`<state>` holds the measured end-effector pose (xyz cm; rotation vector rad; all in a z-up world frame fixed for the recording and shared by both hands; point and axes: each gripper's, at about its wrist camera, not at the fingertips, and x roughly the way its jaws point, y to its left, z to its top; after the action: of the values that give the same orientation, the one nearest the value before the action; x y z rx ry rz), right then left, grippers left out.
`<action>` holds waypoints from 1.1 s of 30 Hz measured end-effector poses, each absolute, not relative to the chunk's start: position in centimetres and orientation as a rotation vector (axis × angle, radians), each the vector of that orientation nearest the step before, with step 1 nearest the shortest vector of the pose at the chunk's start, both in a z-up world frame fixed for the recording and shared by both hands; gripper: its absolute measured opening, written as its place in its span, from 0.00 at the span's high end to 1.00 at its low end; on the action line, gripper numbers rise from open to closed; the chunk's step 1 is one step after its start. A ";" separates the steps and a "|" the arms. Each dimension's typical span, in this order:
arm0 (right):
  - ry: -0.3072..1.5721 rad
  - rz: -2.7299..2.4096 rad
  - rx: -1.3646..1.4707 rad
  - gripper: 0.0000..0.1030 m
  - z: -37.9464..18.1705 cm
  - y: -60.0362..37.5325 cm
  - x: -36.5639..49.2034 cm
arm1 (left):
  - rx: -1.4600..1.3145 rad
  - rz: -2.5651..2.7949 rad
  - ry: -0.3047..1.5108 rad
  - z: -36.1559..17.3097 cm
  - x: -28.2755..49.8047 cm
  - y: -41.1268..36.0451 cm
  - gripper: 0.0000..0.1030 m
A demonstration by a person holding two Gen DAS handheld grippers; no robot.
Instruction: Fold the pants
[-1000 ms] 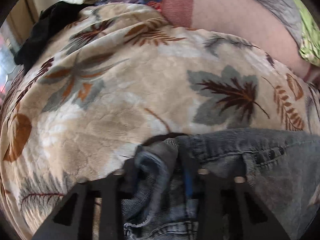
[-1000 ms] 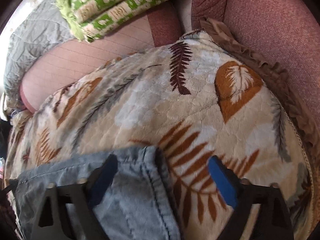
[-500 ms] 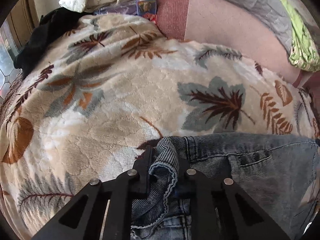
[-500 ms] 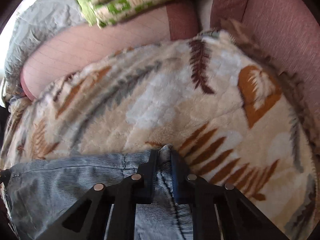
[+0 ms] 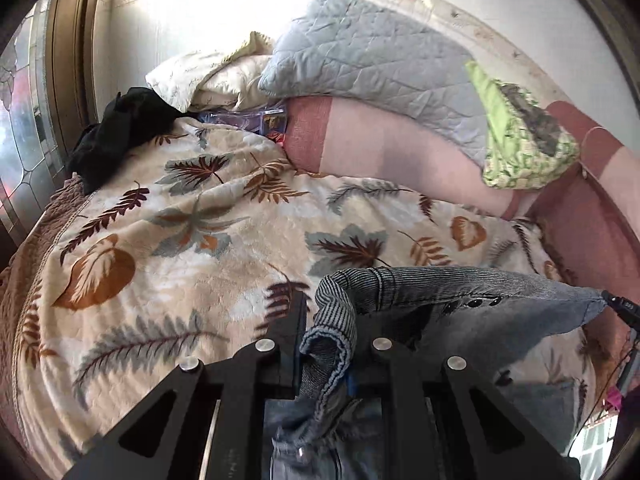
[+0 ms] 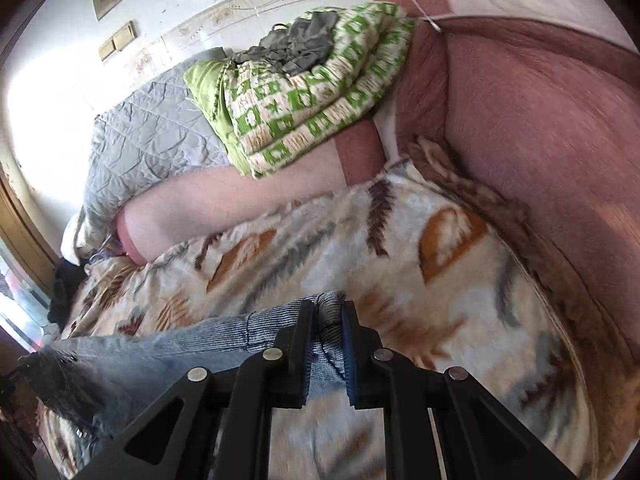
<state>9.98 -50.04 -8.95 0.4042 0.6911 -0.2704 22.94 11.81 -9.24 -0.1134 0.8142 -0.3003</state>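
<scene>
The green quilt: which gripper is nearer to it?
Right. The right gripper holds the jeans at the end below the green quilt; the left gripper holds the far end, toward the black garment.

I count one pair of jeans [image 5: 460,300], one leaf-print blanket [image 5: 180,240], one grey quilted pillow [image 5: 372,56], one green patterned quilt [image 6: 312,96], one black garment [image 5: 120,132], and my two tongs [image 5: 326,344] [image 6: 326,344].

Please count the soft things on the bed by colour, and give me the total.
Blue: 1, the jeans
Grey: 1, quilted pillow
Green patterned: 1, folded quilt
Black: 1, garment
Cream: 1, pillow
Leaf print: 1, blanket
Total: 6
</scene>
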 end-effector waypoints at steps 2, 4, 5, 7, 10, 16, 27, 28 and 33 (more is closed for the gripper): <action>0.699 -0.267 0.420 0.87 -9.2 -49.9 7.2 | -0.108 -0.315 0.804 -8.9 20.0 12.4 0.84; 0.698 -0.260 0.433 0.87 -9.5 -49.5 4.0 | -0.097 -0.321 0.800 -8.9 16.9 12.9 0.84; 0.705 -0.256 0.441 0.87 -9.9 -49.2 2.4 | -0.094 -0.321 0.800 -9.1 15.6 13.2 0.84; 0.724 -0.247 0.451 0.87 -10.7 -48.7 -0.6 | -0.097 -0.316 0.808 -9.8 12.8 14.0 0.84; 0.786 -0.232 0.447 0.87 -12.6 -47.3 -4.7 | -0.090 -0.293 0.842 -11.9 9.4 15.0 0.84; 1.034 -0.184 0.383 0.83 -18.3 -44.3 -10.1 | -0.095 -0.268 1.008 -18.8 4.9 16.7 0.84; 0.932 -0.223 0.363 0.26 -15.6 -45.3 -10.3 | 0.021 -0.198 0.916 -15.1 1.7 15.9 0.84; 0.909 -0.255 0.368 0.26 -15.4 -45.4 -9.2 | 0.036 -0.201 0.887 -14.3 1.4 15.1 0.84; 0.893 -0.370 0.507 0.34 -17.7 -47.2 -4.5 | 0.095 -0.224 0.768 -11.3 1.0 11.4 0.84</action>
<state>-4.47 -47.15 -17.69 0.5074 0.8932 -0.3699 0.96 11.44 -11.33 0.0953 0.7675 -0.2245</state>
